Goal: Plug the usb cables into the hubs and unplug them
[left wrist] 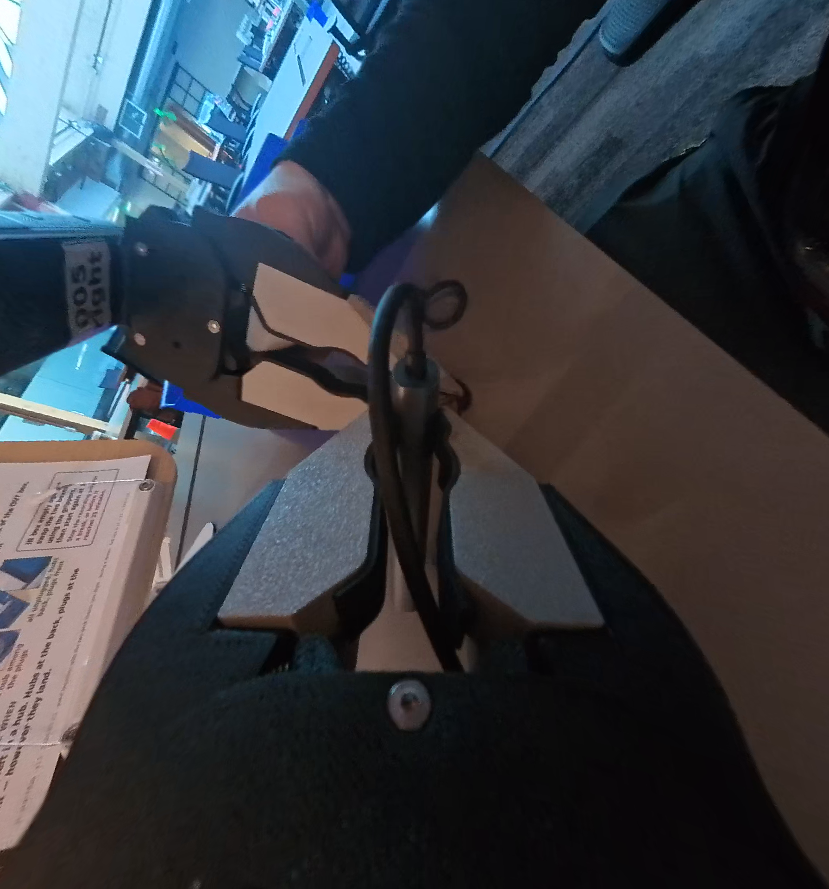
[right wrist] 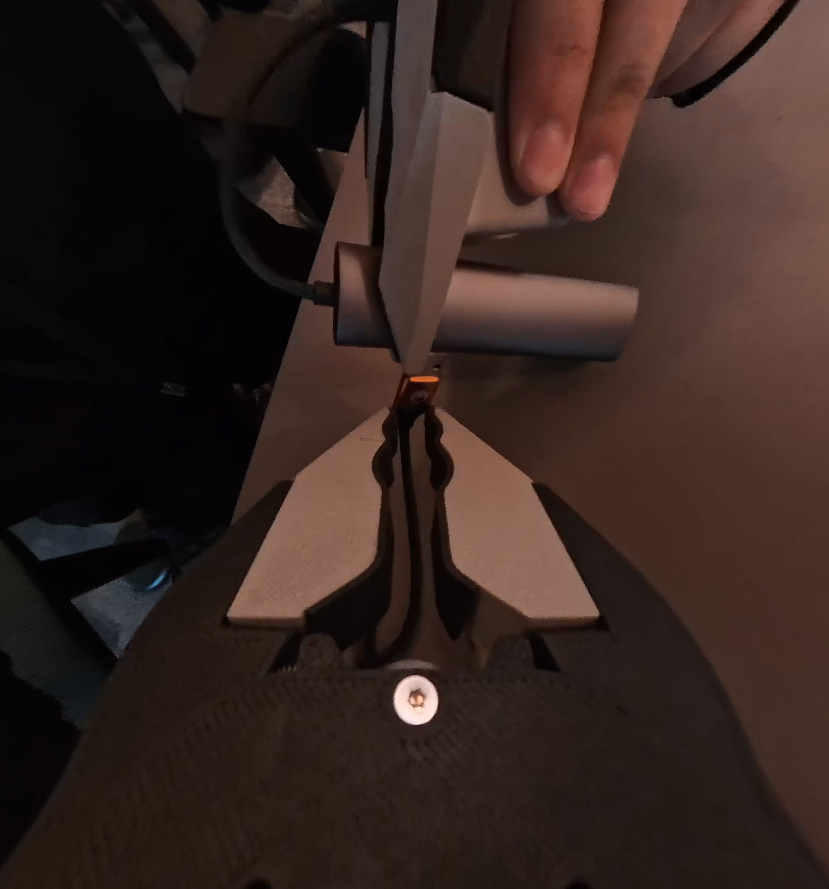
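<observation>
1. Grey hub [right wrist: 537, 312] is sitting clamped in the left gripper [left wrist: 410, 462], steadied above the table [right wrist: 691, 529] for plugging.
2. Right gripper [right wrist: 415, 413], nearly closed, is pinching an orange plug [right wrist: 420, 392], tip meeting the hub's port.
3. Seating is looking incomplete.

The left hand-held gripper [left wrist: 410, 433] is closed on a grey hub [left wrist: 415, 389], held end-on between its fingertips. The hub's black cable [left wrist: 383, 385] loops back between the fingers. The right hand-held gripper [left wrist: 355, 380] reaches in from the left, its tips beside the hub. A printed sheet [left wrist: 42, 601] lies at lower left, and the desk [left wrist: 643, 433] spans the right.
</observation>
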`<state>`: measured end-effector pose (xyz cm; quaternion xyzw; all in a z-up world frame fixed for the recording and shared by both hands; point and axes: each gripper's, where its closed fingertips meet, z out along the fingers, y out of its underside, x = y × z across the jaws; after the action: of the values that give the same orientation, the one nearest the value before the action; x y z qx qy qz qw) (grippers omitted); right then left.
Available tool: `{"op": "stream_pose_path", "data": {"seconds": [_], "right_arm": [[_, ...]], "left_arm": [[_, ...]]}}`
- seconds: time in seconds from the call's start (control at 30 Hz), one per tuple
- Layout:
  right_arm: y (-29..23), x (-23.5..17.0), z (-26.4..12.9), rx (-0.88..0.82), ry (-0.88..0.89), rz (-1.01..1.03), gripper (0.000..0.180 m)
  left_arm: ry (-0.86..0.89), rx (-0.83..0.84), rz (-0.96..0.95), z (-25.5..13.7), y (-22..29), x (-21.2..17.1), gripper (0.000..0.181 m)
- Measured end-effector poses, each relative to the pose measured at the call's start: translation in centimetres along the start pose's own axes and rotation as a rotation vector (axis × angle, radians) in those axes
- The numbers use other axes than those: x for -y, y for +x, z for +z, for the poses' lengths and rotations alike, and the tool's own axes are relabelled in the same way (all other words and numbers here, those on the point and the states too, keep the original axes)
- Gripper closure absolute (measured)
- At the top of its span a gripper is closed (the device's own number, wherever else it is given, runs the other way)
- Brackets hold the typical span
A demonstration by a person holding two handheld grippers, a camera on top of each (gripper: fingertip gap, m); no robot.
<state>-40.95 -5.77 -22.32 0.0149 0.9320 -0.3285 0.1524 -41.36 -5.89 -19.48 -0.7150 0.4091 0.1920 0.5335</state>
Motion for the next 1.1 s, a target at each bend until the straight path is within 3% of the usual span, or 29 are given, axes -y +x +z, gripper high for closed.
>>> {"op": "stream_pose_path", "data": {"seconds": [0.23, 0.33, 0.47, 0.53, 0.6, 0.8, 0.93, 1.03, 1.1], "right_arm": [[0.1, 0.4, -1.9, 0.022, 0.100, 0.025, 0.176], [-0.7, 3.2, -3.9, 0.051, 0.276, 0.005, 0.180], [3.1, 0.0, -3.6, -0.190, 0.139, 0.069, 0.180], [3.4, -0.3, -3.6, -0.167, 0.152, 0.115, 0.180], [2.4, 0.1, -3.3, -0.097, 0.164, 0.121, 0.159], [-0.9, 1.0, -1.6, -0.134, 0.195, -0.051, 0.139], [-0.6, 0.0, -0.4, -0.289, 0.168, -0.084, 0.133], [-0.6, -1.4, 1.2, -0.285, 0.115, -0.049, 0.123], [-0.2, -1.6, 1.6, -0.301, 0.129, -0.027, 0.127]], "left_arm": [[-0.018, -0.052, -0.019, -0.6, 0.7, -0.1, 0.166], [-0.016, -0.049, 0.028, 0.2, 1.0, 0.1, 0.165], [-0.033, -0.023, 0.048, 0.4, 0.5, -0.2, 0.165], [-0.063, 0.005, 0.037, -0.1, 0.0, -1.0, 0.166], [-0.085, 0.039, 0.023, -0.6, -0.7, -1.7, 0.166], [-0.068, 0.208, 0.057, -2.2, -3.6, -1.5, 0.166], [-0.057, 0.237, 0.060, -2.7, -4.1, -1.2, 0.166], [-0.072, 0.234, 0.058, -2.7, -4.0, -1.6, 0.166], [-0.073, 0.232, 0.053, -2.7, -4.0, -1.6, 0.167]]}}
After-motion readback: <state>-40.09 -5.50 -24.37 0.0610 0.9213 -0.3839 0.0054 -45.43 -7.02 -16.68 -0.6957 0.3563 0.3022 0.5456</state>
